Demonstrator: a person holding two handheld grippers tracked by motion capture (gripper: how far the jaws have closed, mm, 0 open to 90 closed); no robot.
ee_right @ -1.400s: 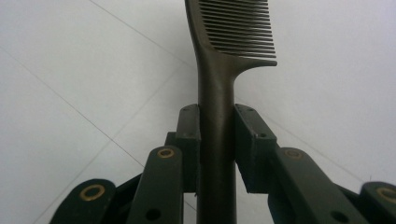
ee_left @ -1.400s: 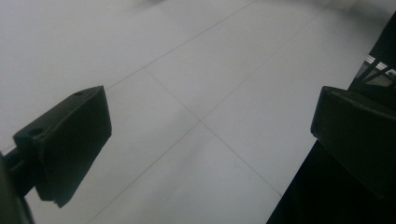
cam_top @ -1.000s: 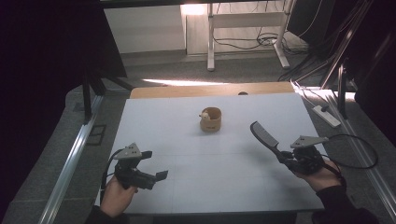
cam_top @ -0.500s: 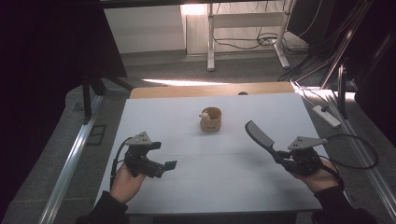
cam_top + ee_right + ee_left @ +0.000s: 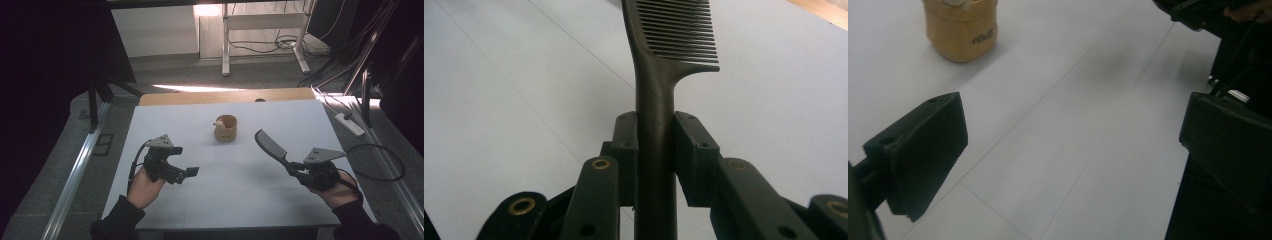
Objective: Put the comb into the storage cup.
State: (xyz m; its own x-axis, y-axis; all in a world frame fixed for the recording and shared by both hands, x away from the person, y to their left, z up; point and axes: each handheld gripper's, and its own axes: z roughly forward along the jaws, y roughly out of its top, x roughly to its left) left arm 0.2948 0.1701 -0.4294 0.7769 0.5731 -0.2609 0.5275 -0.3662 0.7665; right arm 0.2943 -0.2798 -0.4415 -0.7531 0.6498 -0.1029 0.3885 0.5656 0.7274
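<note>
Where cables trail, white table (image 5: pixel 240 200) (lit floor (image 5: pixel 200 89))

I am working in what looks like a lab or test room, not a home. In front of me stands a plain white rectangular counter (image 5: pixel 240 200) with a bare wooden edge at its far side. The floor is grey carpet (image 5: pixel 60 190). Loose black cables (image 5: pixel 265 47) trail across it beneath a white metal-legged desk frame (image 5: pixel 227 45). A white power strip (image 5: pixel 348 124) lies on the floor to my right. Dark stands and panels ring the space.
</note>
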